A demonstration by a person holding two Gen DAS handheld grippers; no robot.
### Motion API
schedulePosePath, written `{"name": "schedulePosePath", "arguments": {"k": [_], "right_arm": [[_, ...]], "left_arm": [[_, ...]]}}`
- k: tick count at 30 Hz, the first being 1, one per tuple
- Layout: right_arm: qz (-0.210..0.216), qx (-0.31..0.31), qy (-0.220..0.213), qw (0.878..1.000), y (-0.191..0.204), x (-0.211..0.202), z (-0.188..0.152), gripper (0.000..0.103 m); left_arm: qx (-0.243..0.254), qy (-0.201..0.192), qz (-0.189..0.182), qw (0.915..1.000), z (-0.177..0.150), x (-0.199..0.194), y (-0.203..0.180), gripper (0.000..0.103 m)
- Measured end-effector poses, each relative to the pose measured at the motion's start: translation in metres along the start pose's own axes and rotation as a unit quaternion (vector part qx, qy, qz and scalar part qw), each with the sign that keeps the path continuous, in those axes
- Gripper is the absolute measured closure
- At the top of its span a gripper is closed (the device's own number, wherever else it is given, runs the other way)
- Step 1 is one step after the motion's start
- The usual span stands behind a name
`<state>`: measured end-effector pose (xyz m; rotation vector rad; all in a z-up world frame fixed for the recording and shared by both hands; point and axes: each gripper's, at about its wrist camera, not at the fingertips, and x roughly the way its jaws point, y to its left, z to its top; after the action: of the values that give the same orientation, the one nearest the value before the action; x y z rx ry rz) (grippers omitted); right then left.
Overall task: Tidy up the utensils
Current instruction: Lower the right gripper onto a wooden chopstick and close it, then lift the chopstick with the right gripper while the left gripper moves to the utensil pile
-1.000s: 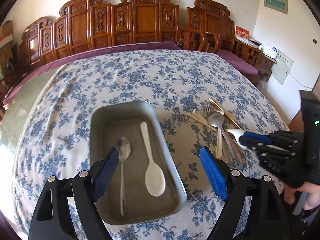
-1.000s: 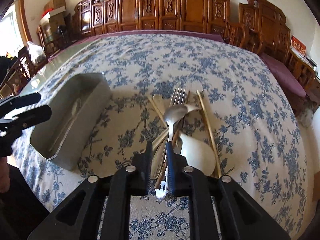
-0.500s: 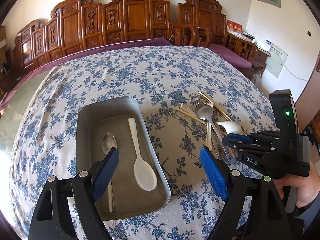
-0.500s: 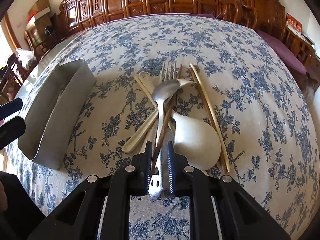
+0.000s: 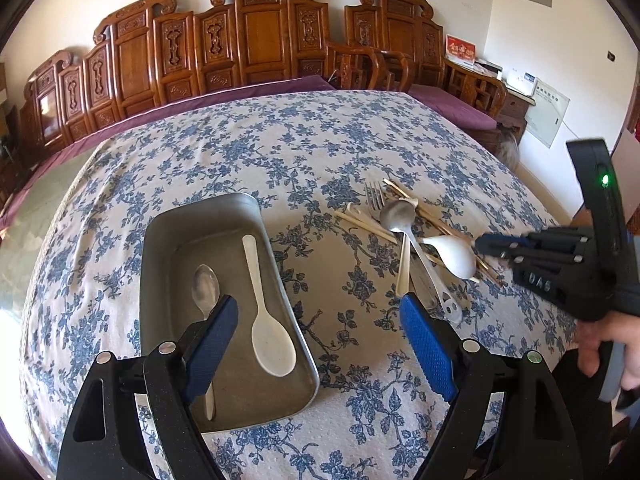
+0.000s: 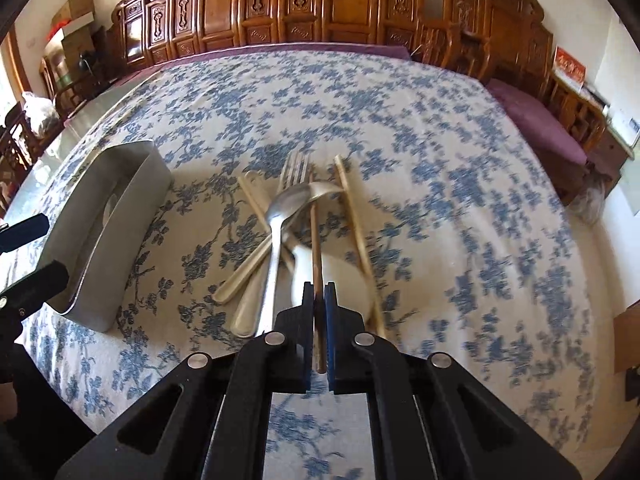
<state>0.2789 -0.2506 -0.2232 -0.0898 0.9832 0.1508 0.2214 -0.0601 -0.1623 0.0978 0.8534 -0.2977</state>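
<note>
A metal tray (image 5: 280, 280) holds a steel spoon (image 5: 205, 286) and a white plastic spoon (image 5: 272, 344). My left gripper (image 5: 318, 308) hovers open over the tray's near right corner with nothing between its fingers. To the right lies a pile of utensils: a fork (image 6: 294, 164), a steel spoon (image 6: 286, 204), a white spoon (image 6: 340, 280) and several chopsticks. My right gripper (image 6: 319, 300) is at the pile's near end. Its jaws are closing, and the pads press on the near end of a brown chopstick (image 6: 314, 232). From the left wrist view, the right gripper (image 5: 480, 242) points at the pile from the right.
The table wears a blue-flowered cloth (image 5: 280, 140). Carved wooden chairs (image 5: 260, 40) line its far side. A purple cushioned bench (image 6: 540, 128) stands at the right. A person's hand (image 5: 612, 344) holds the right gripper's handle.
The right gripper's fingers held the steel spoon's handle and the brown chopstick between them; now they have narrowed onto the chopstick alone. The left gripper drifted slightly, still open.
</note>
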Motion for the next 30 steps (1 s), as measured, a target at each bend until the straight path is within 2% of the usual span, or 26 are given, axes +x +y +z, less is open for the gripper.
{"name": "schedulePosePath", "arguments": {"k": [7,13,14,20,27,30], "right_arm": [[-0.002,-0.005,-0.016,1.0,-0.022,-0.016,0.006,0.097],[0.023,0.002,-0.04,0.999,-0.038,-0.038,0.009,0.098],[0.026,0.002,-0.044,0.999,-0.04,-0.043,0.009,0.103],[0.039,0.0,-0.06,0.997,-0.052,-0.063,0.004,0.103],[0.061,-0.003,-0.061,0.996,-0.054,-0.041,-0.005,0.102],[0.056,-0.012,-0.043,0.997,-0.054,-0.019,-0.01,0.101]], "left_arm": [[0.004,-0.009,0.003,1.0,-0.002,-0.003,-0.008,0.024],[0.004,-0.016,0.002,0.9999,-0.001,-0.004,-0.016,0.024],[0.005,-0.017,0.003,0.9998,-0.001,-0.004,-0.018,0.024],[0.015,-0.015,0.009,0.9997,-0.001,-0.001,-0.027,0.024],[0.02,-0.012,0.01,0.9997,-0.002,0.002,-0.038,0.024],[0.026,-0.014,0.009,0.9995,-0.003,0.002,-0.041,0.024]]}}
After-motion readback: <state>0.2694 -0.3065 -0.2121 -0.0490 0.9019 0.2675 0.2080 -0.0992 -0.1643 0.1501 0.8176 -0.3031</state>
